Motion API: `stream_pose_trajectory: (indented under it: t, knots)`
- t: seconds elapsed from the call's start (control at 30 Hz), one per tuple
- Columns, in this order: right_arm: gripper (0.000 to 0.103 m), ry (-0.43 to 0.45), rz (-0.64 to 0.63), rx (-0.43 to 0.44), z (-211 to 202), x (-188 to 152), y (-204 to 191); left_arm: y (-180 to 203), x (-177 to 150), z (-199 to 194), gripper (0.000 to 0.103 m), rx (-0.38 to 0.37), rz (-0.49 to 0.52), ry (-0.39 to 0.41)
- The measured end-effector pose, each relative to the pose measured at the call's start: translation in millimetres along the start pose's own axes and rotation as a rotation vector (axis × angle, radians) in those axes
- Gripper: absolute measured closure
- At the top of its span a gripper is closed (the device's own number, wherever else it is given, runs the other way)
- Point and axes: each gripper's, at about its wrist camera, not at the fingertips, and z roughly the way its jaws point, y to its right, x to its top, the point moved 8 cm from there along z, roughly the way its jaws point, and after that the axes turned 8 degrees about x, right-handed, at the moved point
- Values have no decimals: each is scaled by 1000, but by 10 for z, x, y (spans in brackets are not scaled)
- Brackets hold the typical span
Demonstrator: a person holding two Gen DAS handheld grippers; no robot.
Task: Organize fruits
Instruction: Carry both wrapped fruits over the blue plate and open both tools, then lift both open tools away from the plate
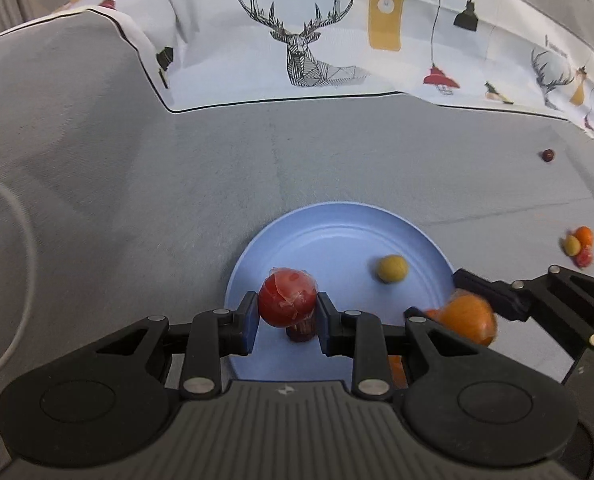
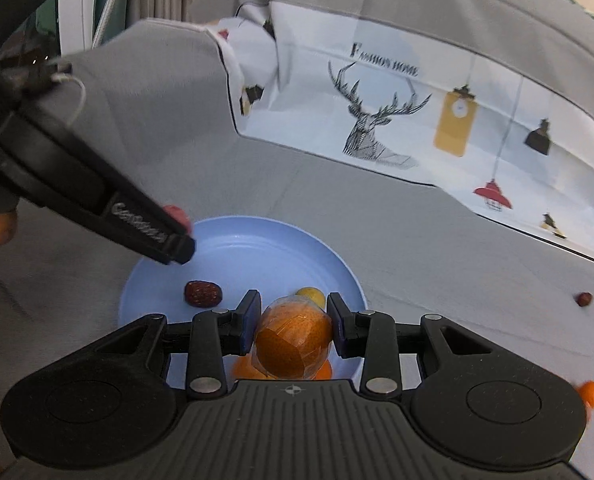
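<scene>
A light blue plate [image 1: 337, 232] lies on the grey cloth. My left gripper [image 1: 287, 308] is shut on a red fruit in clear wrap [image 1: 287, 296], held just above the plate's near-left part. Under it lies a dark red date [image 1: 301, 332]. A yellow-green fruit [image 1: 393, 268] rests on the plate. My right gripper [image 2: 293, 316] is shut on a wrapped orange [image 2: 293, 344] over the plate's [image 2: 237, 252] near edge. Beneath that fruit, orange fruits [image 2: 241, 368] lie on the plate. In the right wrist view the date [image 2: 202, 293] and the left gripper [image 2: 177, 240] show.
A small dark fruit [image 1: 548, 155] lies alone on the cloth at the far right. A little cluster of orange, yellow and red fruits [image 1: 579, 246] sits at the right edge. A white printed cloth [image 1: 305, 52] with deer and lamps rises behind. A thin white cable [image 1: 21, 240] curves at left.
</scene>
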Motion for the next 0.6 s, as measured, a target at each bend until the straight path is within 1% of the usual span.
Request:
stream_pose_trajectory:
  t: [0.07, 0.13, 0.17, 0.2, 0.23, 0.27, 0.37, 0.4, 0.6]
  knots:
    - [65, -19, -12, 6, 159, 4, 1, 38, 34, 103, 69, -12, 17, 0]
    - [63, -52, -34, 16, 304, 6, -9, 57, 60, 158, 48, -32, 24, 1]
    - [52, -68, -36, 16, 348, 0, -14, 61, 75, 164, 23, -41, 27, -5]
    - [30, -82, -23, 0, 366, -4, 7, 56, 97, 138, 7, -43, 26, -3]
    - [20, -91, -3, -14, 352, -7, 28, 44, 117, 84, 4, -43, 24, 13]
    - [13, -99, 22, -23, 306, -15, 40, 22, 129, 4, 1, -39, 23, 35]
    - [12, -81, 72, -12, -4, -64, -24, -29, 42, -221, 1, -18, 36, 43]
    - [10, -77, 93, -10, -153, -104, -71, -52, -13, -307, 1, -13, 34, 45]
    - [7, -51, 238, -9, -1062, -404, -187, -220, -556, -933, 1, 18, -43, 29]
